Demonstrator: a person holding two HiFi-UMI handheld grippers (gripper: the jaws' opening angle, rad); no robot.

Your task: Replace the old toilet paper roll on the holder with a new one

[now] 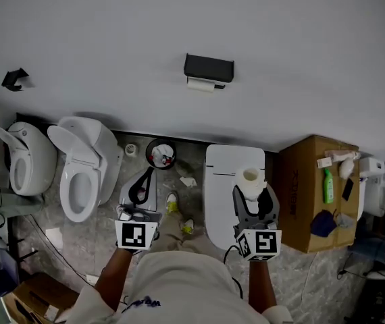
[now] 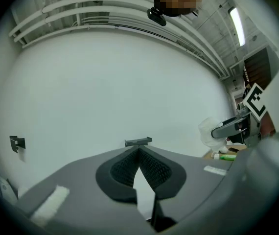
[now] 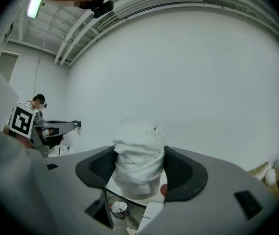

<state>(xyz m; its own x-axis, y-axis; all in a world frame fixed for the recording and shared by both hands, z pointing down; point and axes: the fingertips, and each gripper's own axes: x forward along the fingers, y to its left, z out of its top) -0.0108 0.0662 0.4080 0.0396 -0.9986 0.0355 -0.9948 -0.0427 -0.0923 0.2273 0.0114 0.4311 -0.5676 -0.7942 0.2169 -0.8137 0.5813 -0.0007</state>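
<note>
A black toilet paper holder [image 1: 209, 68] is fixed on the white wall, with the old white roll [image 1: 200, 84] hanging below it. My right gripper [image 1: 253, 193] is shut on a new white toilet paper roll [image 1: 250, 181] and holds it upright over a closed toilet. The roll [image 3: 138, 155] fills the space between the jaws of my right gripper [image 3: 139, 163]. My left gripper [image 1: 144, 181] is shut and holds nothing. Its closed tips [image 2: 139, 152] point level at the holder [image 2: 138, 141]. Both grippers are well short of the wall.
Two open white toilets [image 1: 83, 167] [image 1: 18, 157] stand at the left, a closed one [image 1: 221, 181] under the right gripper. A small waste bin [image 1: 161, 154] sits by the wall. A cardboard box [image 1: 311, 201] with a green bottle [image 1: 327, 185] stands at the right.
</note>
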